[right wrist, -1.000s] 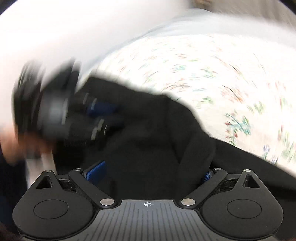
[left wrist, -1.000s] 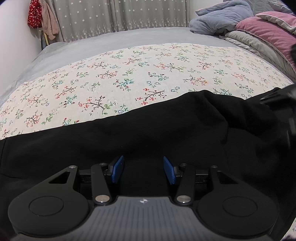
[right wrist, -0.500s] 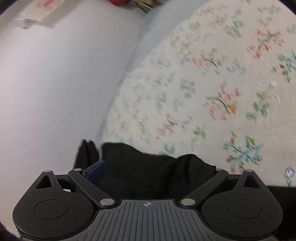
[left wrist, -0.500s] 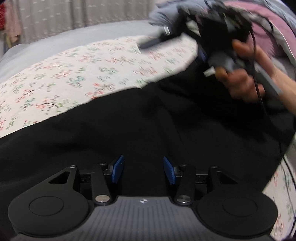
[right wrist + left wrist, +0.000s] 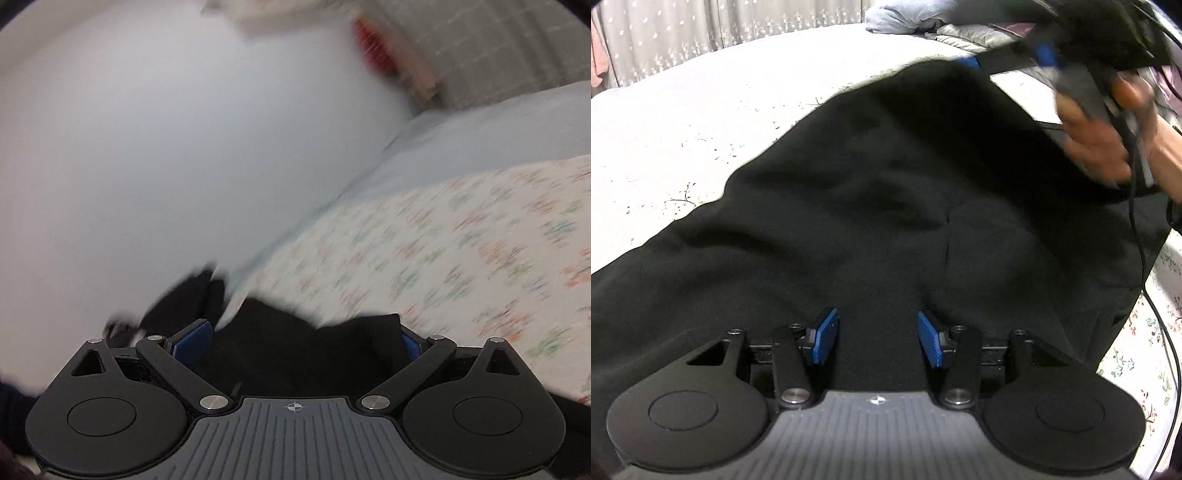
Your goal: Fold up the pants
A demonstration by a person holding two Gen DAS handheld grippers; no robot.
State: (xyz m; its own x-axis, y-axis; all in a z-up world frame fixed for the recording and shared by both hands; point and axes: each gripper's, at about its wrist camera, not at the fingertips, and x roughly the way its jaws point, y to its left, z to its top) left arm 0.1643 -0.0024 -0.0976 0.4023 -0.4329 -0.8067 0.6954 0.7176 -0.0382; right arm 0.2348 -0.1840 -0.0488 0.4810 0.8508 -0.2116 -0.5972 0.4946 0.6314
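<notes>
Black pants (image 5: 886, 206) lie on a bed with a floral cover (image 5: 683, 122). My left gripper (image 5: 878, 339) rests low over the pants, its blue pads apart with black cloth between and under them. My right gripper (image 5: 1045, 51) is raised at the upper right in the left wrist view, held by a hand (image 5: 1104, 136), lifting a part of the pants into a peak. In the right wrist view the right gripper (image 5: 299, 339) has its jaws wide with bunched black cloth (image 5: 295, 354) filling the gap; whether the pads clamp it is unclear.
Pillows and a blue blanket (image 5: 908, 14) lie at the bed's far end. Curtains (image 5: 701, 26) hang behind. A white wall (image 5: 166, 147) stands by the bed's side. A black cable (image 5: 1137, 221) trails from the right gripper.
My right gripper has lifted the cloth higher and swung across the bed, raising the pants into a peak. The left gripper stays low on the pants.
</notes>
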